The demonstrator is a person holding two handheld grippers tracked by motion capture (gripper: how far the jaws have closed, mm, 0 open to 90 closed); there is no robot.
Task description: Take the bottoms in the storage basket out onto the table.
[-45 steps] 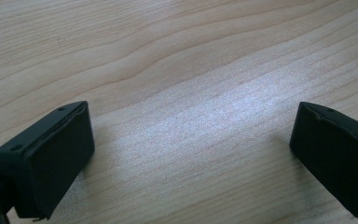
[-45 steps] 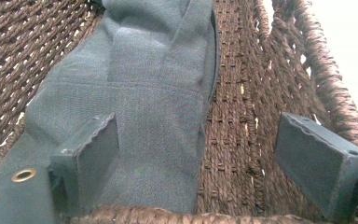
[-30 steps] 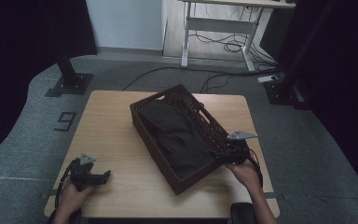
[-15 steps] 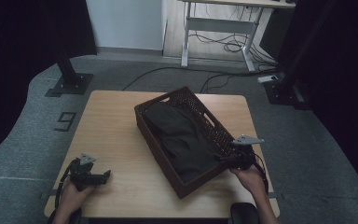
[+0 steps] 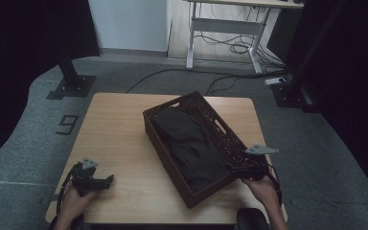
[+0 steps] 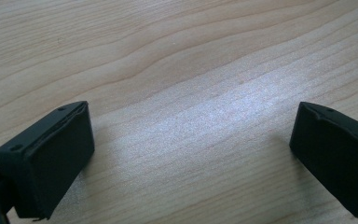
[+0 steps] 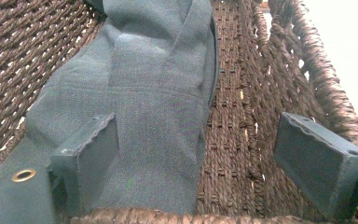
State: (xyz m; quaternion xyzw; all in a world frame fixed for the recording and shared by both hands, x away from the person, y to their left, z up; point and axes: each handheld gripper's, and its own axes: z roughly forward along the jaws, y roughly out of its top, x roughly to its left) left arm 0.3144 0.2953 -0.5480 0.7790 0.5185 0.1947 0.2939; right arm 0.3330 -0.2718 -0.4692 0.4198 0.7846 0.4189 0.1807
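Observation:
A dark woven basket stands askew on the wooden table with a dark garment folded inside. My right gripper is at the basket's near right wall, jaws open. In the right gripper view the gripper reaches over the rim, one jaw above the grey-blue garment and the other over the bare basket wall; nothing is pinched. A brass eyelet shows in the cloth by the left jaw. My left gripper rests open at the table's near left, over bare wood.
The basket fills the table's right half, its near corner close to the front edge. The left half of the tabletop is bare wood. On the floor beyond stand a black stand base, a white-legged desk and cables.
My right gripper has moved a little to the right and nearer, and the basket has shifted the same way with it. The left gripper has stayed put.

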